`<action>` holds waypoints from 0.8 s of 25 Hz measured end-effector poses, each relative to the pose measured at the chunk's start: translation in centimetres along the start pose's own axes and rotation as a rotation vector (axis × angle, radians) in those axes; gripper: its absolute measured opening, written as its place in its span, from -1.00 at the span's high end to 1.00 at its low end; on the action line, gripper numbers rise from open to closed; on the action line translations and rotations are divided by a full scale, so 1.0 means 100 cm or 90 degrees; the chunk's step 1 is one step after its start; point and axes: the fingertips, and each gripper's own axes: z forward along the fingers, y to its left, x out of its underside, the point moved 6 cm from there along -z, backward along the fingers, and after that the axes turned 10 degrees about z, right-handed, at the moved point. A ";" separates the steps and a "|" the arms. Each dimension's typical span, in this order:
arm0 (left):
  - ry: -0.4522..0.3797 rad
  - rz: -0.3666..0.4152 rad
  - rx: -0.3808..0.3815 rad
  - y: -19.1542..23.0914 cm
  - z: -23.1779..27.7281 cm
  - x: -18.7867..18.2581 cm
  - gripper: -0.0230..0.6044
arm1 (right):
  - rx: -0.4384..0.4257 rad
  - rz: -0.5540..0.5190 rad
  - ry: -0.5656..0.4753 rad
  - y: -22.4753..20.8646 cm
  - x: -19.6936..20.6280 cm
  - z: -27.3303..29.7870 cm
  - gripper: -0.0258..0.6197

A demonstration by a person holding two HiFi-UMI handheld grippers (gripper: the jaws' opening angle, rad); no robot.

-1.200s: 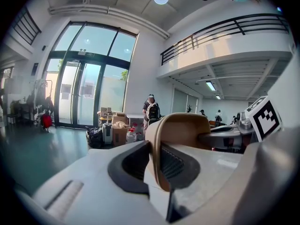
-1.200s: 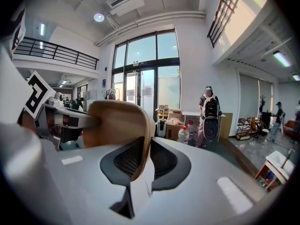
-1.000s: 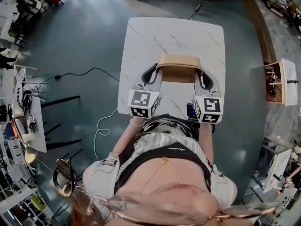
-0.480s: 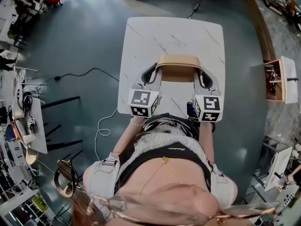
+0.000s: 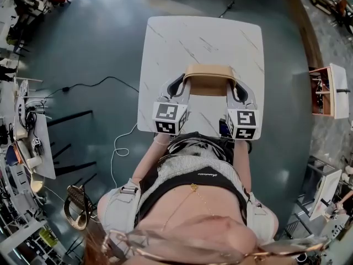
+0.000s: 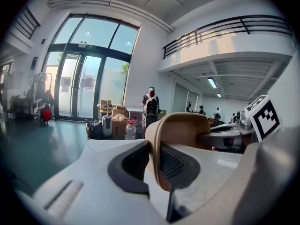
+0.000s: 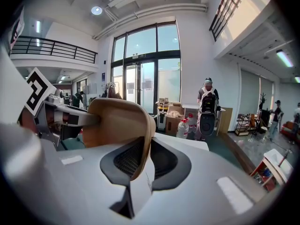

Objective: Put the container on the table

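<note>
A person standing at the near edge of a white, grey-veined worktop [image 5: 193, 37] holds a tan container [image 5: 209, 77] between two hand-held tools. The left claw [image 5: 179, 84] is clamped on the container's left wall. In the left gripper view the thin tan rim runs straight down between the two dark ribbed pads [image 6: 177, 165], which press on it from both sides. The right claw [image 5: 238, 90] grips the opposite wall in the same way. In the right gripper view the curved rim is pinched between that claw's pads [image 7: 125, 161], one inside the container and one outside. The container is smooth, with rounded corners, and is wider than it is deep. It sits level over the near half of the worktop, roughly centred from left to right. Whether its base touches the surface or is just above it cannot be told. Each tool carries a marker cube, the left cube [image 5: 170, 118] and the right cube [image 5: 242, 125], both just past the worktop's near edge and close to the person's body. A white cable [image 5: 118, 148] loops across the grey-green floor [image 5: 94, 48] to the left of the worktop. Past the worktop, both gripper views show tall glass doors [image 6: 77, 86], stacked cardboard boxes [image 7: 171, 118] and a person wearing a backpack [image 7: 206, 109].
</note>
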 end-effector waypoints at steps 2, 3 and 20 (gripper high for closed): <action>0.007 -0.004 0.003 0.001 0.002 0.004 0.79 | 0.001 0.001 0.010 0.000 0.003 0.002 0.70; 0.011 -0.006 0.004 0.001 0.004 0.007 0.79 | 0.002 0.002 0.014 0.000 0.005 0.004 0.70; 0.109 -0.062 0.047 0.006 0.040 0.067 0.79 | 0.012 0.026 0.129 -0.014 0.058 0.037 0.69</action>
